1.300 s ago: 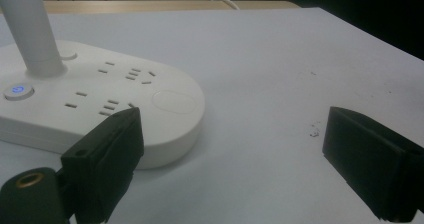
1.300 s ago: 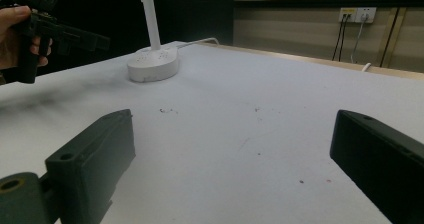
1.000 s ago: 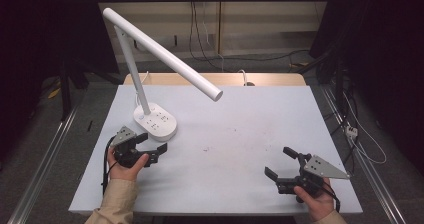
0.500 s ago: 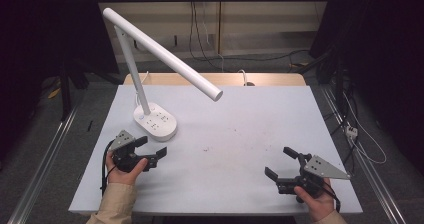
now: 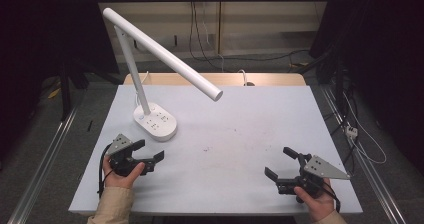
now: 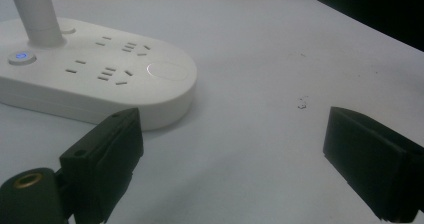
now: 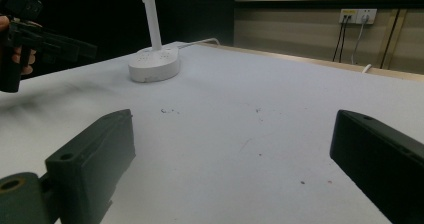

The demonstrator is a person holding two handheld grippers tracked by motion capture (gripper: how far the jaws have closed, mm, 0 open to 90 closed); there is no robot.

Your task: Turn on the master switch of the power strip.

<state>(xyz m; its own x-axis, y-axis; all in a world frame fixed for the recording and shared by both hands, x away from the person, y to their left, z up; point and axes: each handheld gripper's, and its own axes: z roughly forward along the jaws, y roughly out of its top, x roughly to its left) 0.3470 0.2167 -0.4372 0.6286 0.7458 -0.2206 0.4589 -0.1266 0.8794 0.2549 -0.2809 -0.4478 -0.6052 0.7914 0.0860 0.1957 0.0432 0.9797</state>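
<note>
One smooth white oval lamp base (image 6: 95,79)

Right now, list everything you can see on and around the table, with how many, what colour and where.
white desk lamp with a flat oval socket base: one, white, far left of the table, its tube head slanting out over the middle.
blue-lit round button: one, on the base beside the stem.
pale grey table: one, centre, with a few small dark specks.
wooden strip: one, tan, along the far edge.
wall sockets: white, on the back wall, cables hanging down.
left gripper: black, near left, open, in the left hand.
right gripper: black, near right, open, in the right hand.
</note>
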